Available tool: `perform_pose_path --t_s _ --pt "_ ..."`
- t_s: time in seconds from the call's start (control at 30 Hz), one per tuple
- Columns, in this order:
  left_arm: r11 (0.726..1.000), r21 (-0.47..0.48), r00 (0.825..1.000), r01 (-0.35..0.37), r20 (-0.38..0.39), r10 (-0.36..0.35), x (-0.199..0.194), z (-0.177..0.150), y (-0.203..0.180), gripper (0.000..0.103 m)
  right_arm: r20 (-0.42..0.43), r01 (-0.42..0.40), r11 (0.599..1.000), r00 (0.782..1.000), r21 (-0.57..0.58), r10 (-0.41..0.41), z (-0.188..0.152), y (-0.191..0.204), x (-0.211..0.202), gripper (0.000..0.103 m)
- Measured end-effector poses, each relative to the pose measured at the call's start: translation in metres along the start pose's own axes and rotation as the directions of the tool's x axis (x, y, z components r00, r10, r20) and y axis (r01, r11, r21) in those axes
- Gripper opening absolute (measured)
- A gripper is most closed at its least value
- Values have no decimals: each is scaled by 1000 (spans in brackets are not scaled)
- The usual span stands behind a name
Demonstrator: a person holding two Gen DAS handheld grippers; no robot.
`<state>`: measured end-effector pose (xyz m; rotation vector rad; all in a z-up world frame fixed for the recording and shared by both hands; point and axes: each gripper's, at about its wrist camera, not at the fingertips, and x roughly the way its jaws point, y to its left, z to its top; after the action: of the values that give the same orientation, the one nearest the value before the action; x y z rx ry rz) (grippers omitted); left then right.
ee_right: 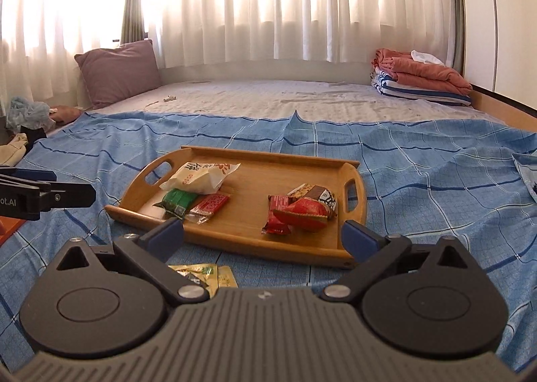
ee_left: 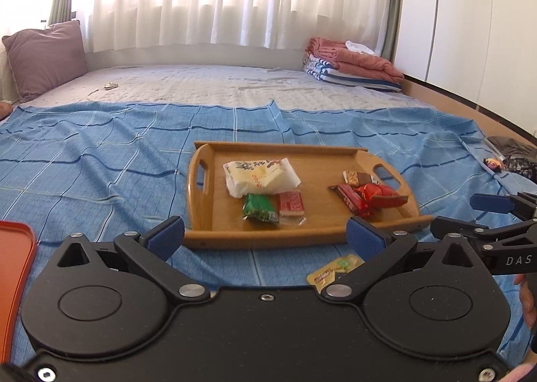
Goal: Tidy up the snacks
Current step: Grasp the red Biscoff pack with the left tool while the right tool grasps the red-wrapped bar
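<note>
A wooden tray (ee_left: pixel 322 155) (ee_right: pixel 255 160) lies on the blue checked bedspread. It holds a white snack bag (ee_left: pixel 260 175) (ee_right: pixel 201 175), a green packet (ee_left: pixel 260 207) (ee_right: pixel 178 201), a small red packet (ee_left: pixel 291 203) (ee_right: pixel 209 204) and a heap of red and brown wrappers (ee_left: pixel 369 196) (ee_right: pixel 302 207). A yellow packet (ee_left: pixel 335 269) (ee_right: pixel 204 276) rests on the spread in front of the tray. My left gripper (ee_left: pixel 265 234) stands open with nothing in it, just short of the tray's near rim. My right gripper (ee_right: pixel 261 234) (ee_left: pixel 493 206) is open too and holds nothing.
An orange lid or tray (ee_left: pixel 15 268) lies at the left edge of the left wrist view. A purple pillow (ee_right: pixel 119 71) and folded blankets (ee_right: pixel 423 80) sit at the far side of the bed. Dark clutter (ee_left: pixel 513 155) lies at the right.
</note>
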<state>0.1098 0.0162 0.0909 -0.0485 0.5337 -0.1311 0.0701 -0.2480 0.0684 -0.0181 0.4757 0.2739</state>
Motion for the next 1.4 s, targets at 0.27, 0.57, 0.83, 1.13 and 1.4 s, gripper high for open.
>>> perform_pose_path --t_s 0.27,0.57,0.83,1.13,1.4 --pt "999 6 999 -47 -6 47 -11 -38 8 103 0 25 1000 1000 1 -25 -37 -3 -14 103" --pt "995 -47 996 -83 -23 82 -14 -71 17 103 -44 65 998 997 7 -65 -74 -12 -14 103" --pt "992 -54 993 -113 -43 110 -8 -89 21 103 -81 77 997 994 17 -75 -92 -14 -6 103" --pt "992 -53 993 -116 -39 114 -3 -100 19 103 -115 82 997 990 10 -80 -101 -12 4 103" --pt "993 -56 993 -105 -50 102 2 -107 18 94 -115 82 996 990 28 -78 -102 -14 5 103"
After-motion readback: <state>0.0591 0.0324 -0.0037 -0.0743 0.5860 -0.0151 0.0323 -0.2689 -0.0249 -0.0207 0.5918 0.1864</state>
